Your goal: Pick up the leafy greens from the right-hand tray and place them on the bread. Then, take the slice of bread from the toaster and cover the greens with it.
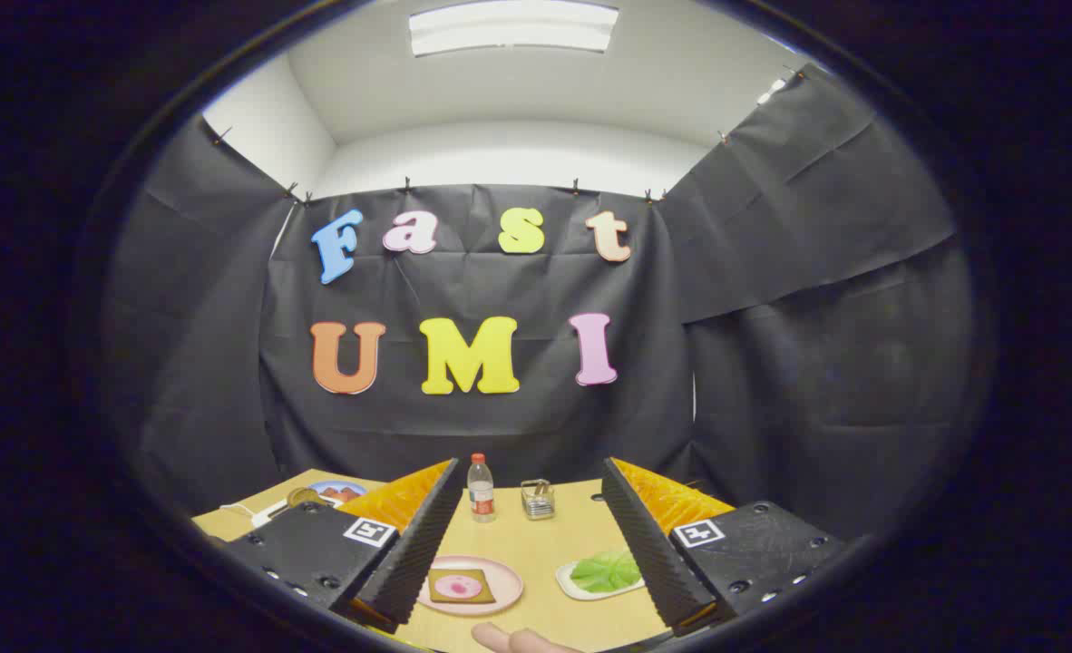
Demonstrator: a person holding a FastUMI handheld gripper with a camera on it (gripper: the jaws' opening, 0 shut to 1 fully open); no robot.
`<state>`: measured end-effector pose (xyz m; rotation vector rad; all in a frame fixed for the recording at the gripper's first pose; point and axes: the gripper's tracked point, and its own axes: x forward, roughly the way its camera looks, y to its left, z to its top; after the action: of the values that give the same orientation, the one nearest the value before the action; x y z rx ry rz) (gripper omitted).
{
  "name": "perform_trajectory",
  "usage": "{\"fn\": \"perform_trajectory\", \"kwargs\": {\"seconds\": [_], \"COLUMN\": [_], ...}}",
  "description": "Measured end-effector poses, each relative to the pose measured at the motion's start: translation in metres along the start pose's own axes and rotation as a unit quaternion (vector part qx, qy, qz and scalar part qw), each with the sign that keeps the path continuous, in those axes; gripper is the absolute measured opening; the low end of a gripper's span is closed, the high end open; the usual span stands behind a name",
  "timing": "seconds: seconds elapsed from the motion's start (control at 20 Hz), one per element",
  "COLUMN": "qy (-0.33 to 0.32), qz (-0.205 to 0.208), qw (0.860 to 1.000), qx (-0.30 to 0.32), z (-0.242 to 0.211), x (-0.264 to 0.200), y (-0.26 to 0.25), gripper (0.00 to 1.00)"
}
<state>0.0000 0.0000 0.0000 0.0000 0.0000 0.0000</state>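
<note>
My gripper (529, 535) is open, its two fingers spread wide above the wooden table (536, 544) with nothing between them. Below, just inside the left finger, a pink plate (500, 597) holds a slice of bread (459, 586) topped with a pink round slice. By the right finger lies a white tray (572, 588) with leafy greens (606, 570) on it, partly hidden by that finger. The toaster (537, 500) stands far off at the back of the table with bread in its slots.
A plastic bottle (481, 488) with a red cap stands next to the toaster. Behind the left finger sits a blue-rimmed plate (336, 492) with food and a round object beside it. A person's hand (522, 640) shows at the near table edge.
</note>
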Motion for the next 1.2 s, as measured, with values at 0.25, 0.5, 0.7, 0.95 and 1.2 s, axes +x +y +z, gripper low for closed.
{"fn": "perform_trajectory", "kwargs": {"seconds": [0.25,0.5,0.7,0.95,1.2], "qy": [0.004,0.036,0.050,0.077,0.132], "qz": [0.014,0.015,0.002,-0.019,-0.035], "qw": [0.999,0.999,0.998,0.996,0.989], "qx": [-0.035,-0.030,-0.034,-0.047,-0.065], "z": [-0.007,-0.029,-0.038,-0.064,-0.118], "x": [0.000,0.015,0.027,0.055,0.105], "y": [0.016,0.013,-0.001,-0.021,-0.054], "gripper": [0.94,0.95,0.95,0.95,0.95]}}
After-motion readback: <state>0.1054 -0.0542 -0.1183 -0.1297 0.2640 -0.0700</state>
